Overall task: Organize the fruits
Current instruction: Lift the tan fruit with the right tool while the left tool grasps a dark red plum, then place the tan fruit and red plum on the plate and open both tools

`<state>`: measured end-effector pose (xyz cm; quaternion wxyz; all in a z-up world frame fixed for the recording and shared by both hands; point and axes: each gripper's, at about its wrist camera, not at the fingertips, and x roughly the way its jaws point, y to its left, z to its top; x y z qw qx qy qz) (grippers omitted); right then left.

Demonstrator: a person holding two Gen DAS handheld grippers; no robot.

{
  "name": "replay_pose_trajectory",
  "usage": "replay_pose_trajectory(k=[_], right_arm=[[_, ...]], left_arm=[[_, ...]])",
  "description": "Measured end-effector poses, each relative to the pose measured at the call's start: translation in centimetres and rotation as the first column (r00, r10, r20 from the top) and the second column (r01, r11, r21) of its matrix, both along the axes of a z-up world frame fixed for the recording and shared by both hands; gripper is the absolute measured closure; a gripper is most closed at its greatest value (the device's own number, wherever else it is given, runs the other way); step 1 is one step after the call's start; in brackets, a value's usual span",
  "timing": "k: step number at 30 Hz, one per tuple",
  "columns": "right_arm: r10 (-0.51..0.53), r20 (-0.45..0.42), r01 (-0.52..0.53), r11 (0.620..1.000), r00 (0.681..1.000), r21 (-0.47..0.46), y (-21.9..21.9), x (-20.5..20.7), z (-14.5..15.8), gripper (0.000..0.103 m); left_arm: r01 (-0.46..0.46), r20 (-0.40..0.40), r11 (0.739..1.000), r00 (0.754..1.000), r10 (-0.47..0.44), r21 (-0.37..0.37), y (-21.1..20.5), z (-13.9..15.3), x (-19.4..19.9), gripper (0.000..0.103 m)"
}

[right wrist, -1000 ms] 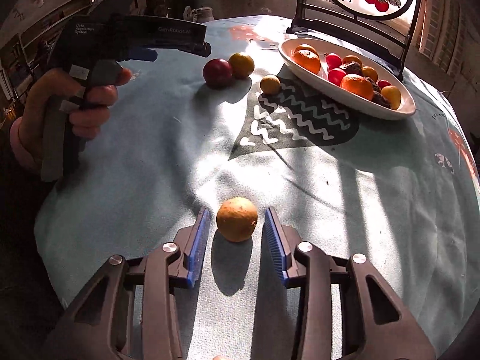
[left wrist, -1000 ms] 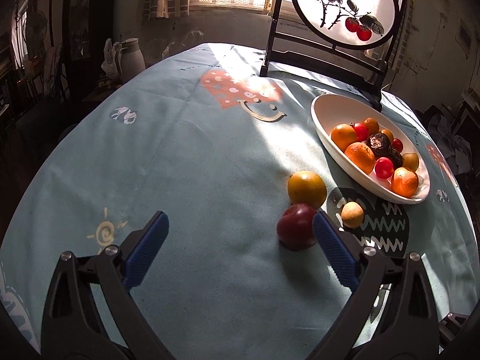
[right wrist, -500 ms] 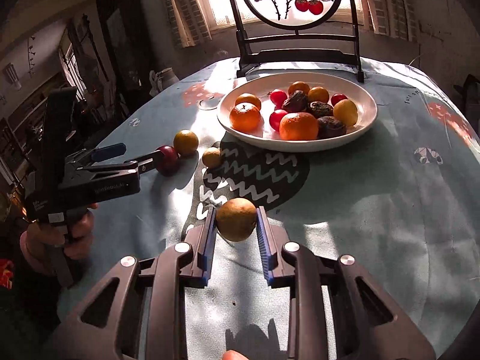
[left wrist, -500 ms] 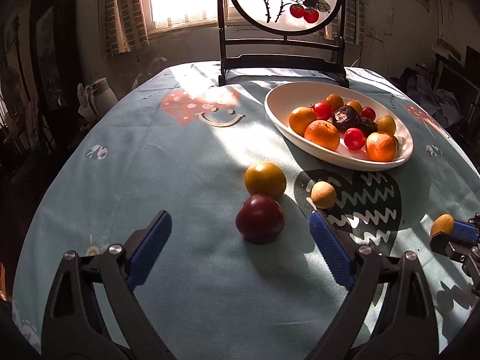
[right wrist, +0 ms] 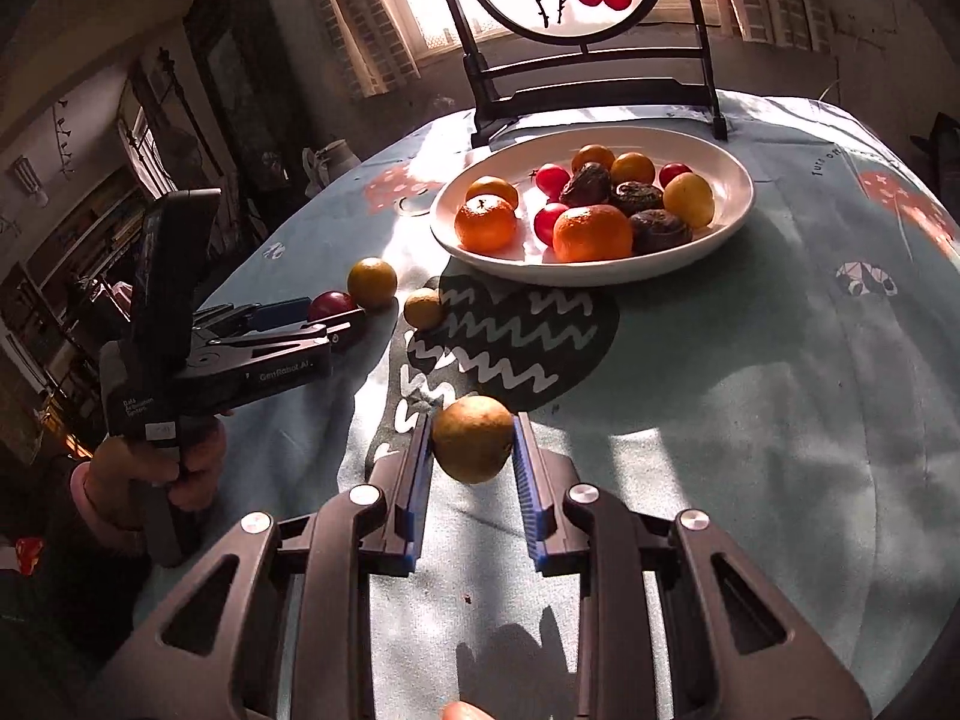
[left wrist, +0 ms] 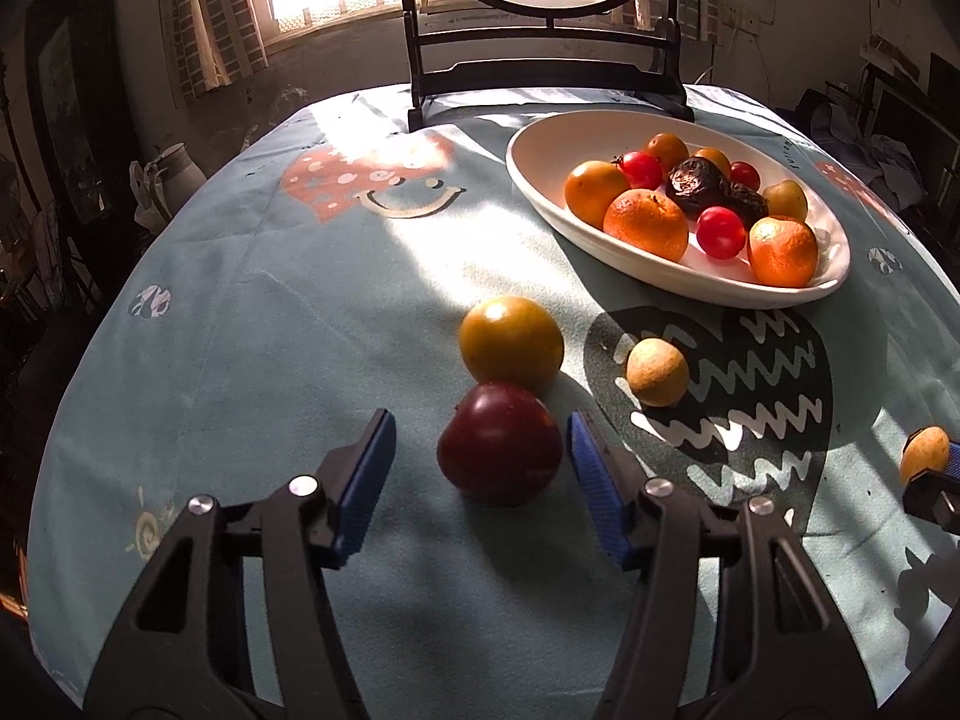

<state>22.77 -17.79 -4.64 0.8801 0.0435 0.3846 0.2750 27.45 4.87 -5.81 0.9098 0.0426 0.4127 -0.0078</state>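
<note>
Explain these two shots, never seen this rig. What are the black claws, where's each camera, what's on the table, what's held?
No robot arm here: a person holds a trigger-handled claw in each hand, and a fisheye camera on each one looks forward along its two fingers.

Left view: the left claw is open, its blue pads on either side of a dark red fruit on the tablecloth, not gripping yet. Behind it sit a yellow-orange fruit and a small tan fruit.

Right view: the right claw is shut on a brownish-yellow fruit. The left claw and the hand holding it show at that view's left edge.

Farther back, a white oval dish already holds oranges, red fruits and dark wrinkled ones.
</note>
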Motion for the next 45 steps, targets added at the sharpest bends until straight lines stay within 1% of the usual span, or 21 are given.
replay_pose_trajectory(k=[1, 2, 3, 7, 12, 17, 19, 20, 23, 26, 29, 32, 35, 37, 40, 45], right_arm=[[-0.002, -0.003, 0.002, 1.000, 1.000, 0.000, 0.0, 0.0, 0.0, 0.076], [-0.005, -0.003, 0.005, 1.000, 1.000, 0.001, -0.1, 0.0, 0.0, 0.076], [-0.006, -0.003, 0.006, 1.000, 1.000, 0.003, -0.1, 0.0, 0.0, 0.076], [-0.009, -0.008, 0.009, 1.000, 1.000, 0.005, -0.2, 0.1, -0.1, 0.076], [-0.016, -0.025, 0.016, 1.000, 1.000, 0.018, -0.5, 0.5, -0.3, 0.076], [-0.022, -0.036, 0.023, 0.999, 0.999, 0.026, -0.7, 0.7, -0.5, 0.076], [-0.021, -0.031, 0.021, 1.000, 0.999, 0.021, -0.7, 0.6, -0.4, 0.076], [-0.018, -0.027, 0.019, 1.000, 0.999, 0.018, -0.6, 0.5, -0.3, 0.076], [-0.007, -0.014, 0.007, 1.000, 1.000, 0.003, -0.2, 0.4, -0.1, 0.076], [0.014, 0.004, -0.014, 1.000, 1.000, -0.008, 0.2, 0.6, 0.4, 0.076], [0.026, 0.032, -0.026, 1.000, 0.999, -0.006, 0.5, 1.4, 1.6, 0.076], [-0.002, 0.079, 0.000, 1.000, 0.997, 0.024, 0.3, 3.1, 3.0, 0.076], [-0.058, 0.121, 0.052, 0.997, 0.991, 0.051, -0.1, 5.9, 4.3, 0.076], [-0.115, 0.139, 0.110, 0.993, 0.983, 0.048, -0.4, 8.2, 4.5, 0.076], [-0.177, 0.125, 0.172, 0.984, 0.976, 0.051, -1.2, 11.8, 4.0, 0.076], [-0.231, 0.080, 0.226, 0.972, 0.970, 0.060, -2.4, 15.8, 2.6, 0.077]], left_arm=[[0.006, -0.015, 1.000, 1.000, -0.006, -0.006, 0.0, -0.2, 0.1, 0.054], [0.011, -0.032, 1.000, 0.999, -0.011, -0.017, 0.0, -0.4, 0.3, 0.061], [0.014, -0.033, 0.999, 0.999, -0.015, -0.030, 0.1, -0.4, 0.3, 0.063], [0.012, -0.032, 0.999, 0.999, -0.014, -0.038, 0.0, -0.5, 0.1, 0.063], [0.008, -0.031, 0.997, 0.999, -0.011, -0.073, 0.4, -0.5, -0.4, 0.063], [0.010, -0.025, 0.996, 1.000, -0.013, -0.085, 0.3, -0.2, -1.5, 0.063], [0.018, -0.026, 0.994, 0.999, -0.021, -0.108, 0.3, -0.1, -2.1, 0.063], [0.026, -0.025, 0.992, 0.999, -0.029, -0.124, 0.4, 0.1, -2.4, 0.063], [0.039, 0.011, 0.985, 0.999, -0.037, -0.166, 0.6, 1.3, -3.5, 0.064], [0.083, 0.038, 0.975, 0.996, -0.077, -0.206, 0.2, 2.6, -4.1, 0.064], [0.132, 0.071, 0.964, 0.990, -0.119, -0.232, -0.8, 4.2, -3.8, 0.063], [0.182, 0.091, 0.949, 0.982, -0.164, -0.257, -2.0, 5.7, -2.2, 0.063], [0.212, 0.115, 0.951, 0.975, -0.190, -0.227, -3.5, 7.0, 0.7, 0.063], [0.218, 0.105, 0.954, 0.974, -0.200, -0.208, -4.6, 7.2, 3.2, 0.063], [0.213, 0.052, 0.950, 0.977, -0.207, -0.226, -5.6, 6.8, 7.5, 0.063], [0.207, 0.017, 0.963, 0.978, -0.207, -0.172, -7.8, 6.0, 12.4, 0.063]])
